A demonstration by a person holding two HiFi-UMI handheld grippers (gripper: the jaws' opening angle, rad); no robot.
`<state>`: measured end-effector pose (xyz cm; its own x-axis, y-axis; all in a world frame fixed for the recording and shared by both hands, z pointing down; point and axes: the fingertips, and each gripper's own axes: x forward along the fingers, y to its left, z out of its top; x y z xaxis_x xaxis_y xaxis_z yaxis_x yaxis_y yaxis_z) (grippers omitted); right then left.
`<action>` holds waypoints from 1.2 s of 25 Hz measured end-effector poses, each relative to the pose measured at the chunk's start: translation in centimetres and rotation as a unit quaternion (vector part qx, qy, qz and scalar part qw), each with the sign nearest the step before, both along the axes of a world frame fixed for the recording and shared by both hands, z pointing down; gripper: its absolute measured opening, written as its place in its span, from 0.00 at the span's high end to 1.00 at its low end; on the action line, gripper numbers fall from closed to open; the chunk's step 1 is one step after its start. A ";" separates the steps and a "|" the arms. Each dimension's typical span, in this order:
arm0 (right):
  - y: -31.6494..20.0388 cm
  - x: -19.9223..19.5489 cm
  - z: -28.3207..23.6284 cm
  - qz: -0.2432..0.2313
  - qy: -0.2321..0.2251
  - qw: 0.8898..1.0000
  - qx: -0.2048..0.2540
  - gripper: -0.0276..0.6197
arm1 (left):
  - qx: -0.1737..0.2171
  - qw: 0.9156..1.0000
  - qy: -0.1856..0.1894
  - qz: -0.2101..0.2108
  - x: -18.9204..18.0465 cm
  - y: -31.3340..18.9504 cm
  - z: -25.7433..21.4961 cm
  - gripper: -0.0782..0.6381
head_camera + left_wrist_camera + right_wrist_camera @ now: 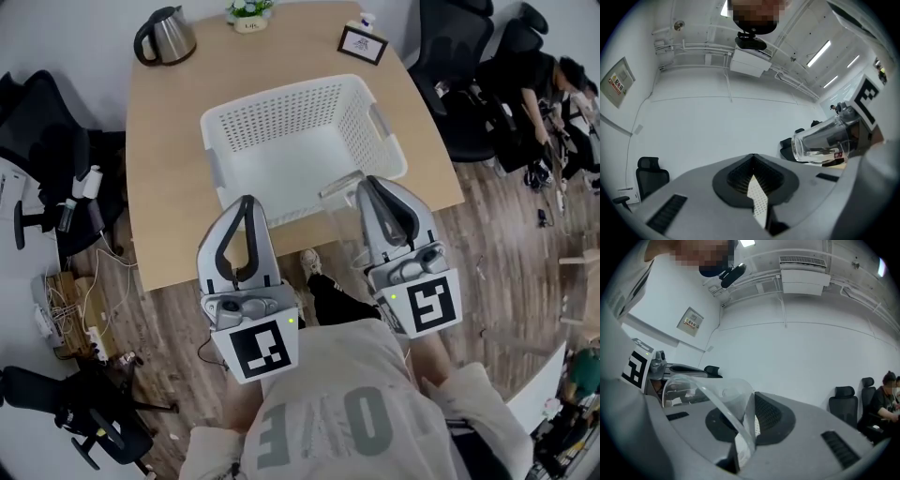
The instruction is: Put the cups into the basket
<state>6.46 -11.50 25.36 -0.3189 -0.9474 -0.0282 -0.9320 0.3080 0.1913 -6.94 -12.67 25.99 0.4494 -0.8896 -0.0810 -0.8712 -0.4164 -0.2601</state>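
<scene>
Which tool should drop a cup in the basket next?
The right. The right tool holds a clear cup, which in the head view sits by the basket's near edge. The left tool is shut with nothing in it.

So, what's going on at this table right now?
A person holds a gripper in each hand at a table. The right gripper is shut on a clear cup, held at the near edge of the white basket. The left gripper is shut and empty beside it. No cup lies in the basket yet.
</scene>
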 end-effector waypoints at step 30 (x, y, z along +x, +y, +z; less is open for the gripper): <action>-20.2 1.2 6.4 -0.122 0.049 0.972 -0.195 0.92 | -0.015 0.999 -0.032 -0.037 4.0 -16.8 0.5 0.88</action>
